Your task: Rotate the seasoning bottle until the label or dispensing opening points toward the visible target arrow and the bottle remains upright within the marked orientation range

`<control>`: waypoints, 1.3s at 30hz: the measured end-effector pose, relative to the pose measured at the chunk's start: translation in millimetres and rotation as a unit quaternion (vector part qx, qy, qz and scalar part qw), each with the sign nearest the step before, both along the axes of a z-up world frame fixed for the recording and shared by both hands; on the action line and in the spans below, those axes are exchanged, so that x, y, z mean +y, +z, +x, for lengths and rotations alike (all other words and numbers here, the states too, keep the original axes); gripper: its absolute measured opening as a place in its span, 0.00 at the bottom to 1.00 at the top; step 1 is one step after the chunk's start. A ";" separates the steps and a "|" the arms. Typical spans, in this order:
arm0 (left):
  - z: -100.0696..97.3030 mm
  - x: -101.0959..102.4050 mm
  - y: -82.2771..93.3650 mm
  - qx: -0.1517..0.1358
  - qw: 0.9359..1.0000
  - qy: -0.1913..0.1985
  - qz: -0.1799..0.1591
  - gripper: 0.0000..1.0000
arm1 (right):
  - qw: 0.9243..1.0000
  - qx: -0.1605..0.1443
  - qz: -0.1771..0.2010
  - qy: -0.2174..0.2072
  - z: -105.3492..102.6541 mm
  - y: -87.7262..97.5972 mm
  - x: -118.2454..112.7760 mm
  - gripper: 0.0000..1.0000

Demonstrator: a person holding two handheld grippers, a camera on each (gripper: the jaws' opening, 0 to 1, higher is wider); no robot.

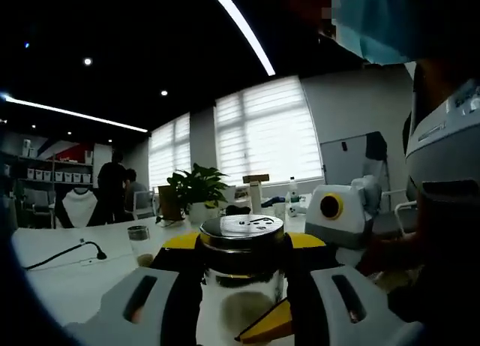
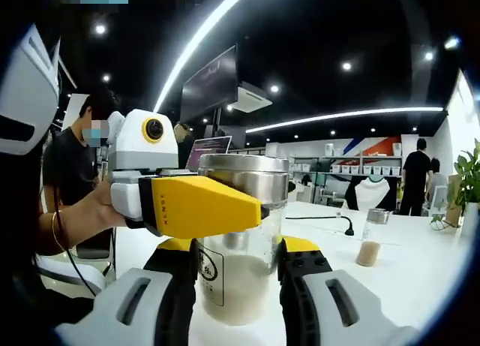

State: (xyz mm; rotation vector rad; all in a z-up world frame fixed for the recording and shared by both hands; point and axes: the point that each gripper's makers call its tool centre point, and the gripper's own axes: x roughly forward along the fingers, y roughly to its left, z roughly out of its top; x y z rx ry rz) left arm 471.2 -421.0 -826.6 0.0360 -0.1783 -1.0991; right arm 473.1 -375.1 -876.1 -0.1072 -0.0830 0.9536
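Right claw [image 2: 238,286] grips the upright seasoning bottle [image 2: 241,241] at its glass body; left claw [image 1: 241,275] clamps its steel cap, long axis vertical above the worktop [image 2: 405,278].

The left gripper [image 1: 241,275] is held level, its two jaws closed against the sides of the seasoning bottle [image 1: 241,256] just below the metal lid. The right gripper [image 2: 238,278] is closed likewise on the same bottle from the opposite side, lower on the glass. In the right gripper view, the left gripper's handle is grasped by the person's hand [image 2: 97,211].
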 end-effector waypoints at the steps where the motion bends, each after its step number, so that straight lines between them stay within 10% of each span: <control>1: 1.0 -0.5 -3.0 -0.005 1.000 0.005 0.010 0.44 | 1.000 0.001 -0.007 -0.005 2.4 -3.1 0.1 0.40; 39: 43.4 7.9 -35.5 0.071 0.990 0.122 0.022 0.43 | 0.998 0.038 -0.011 -0.058 45.2 -32.8 -6.2 0.39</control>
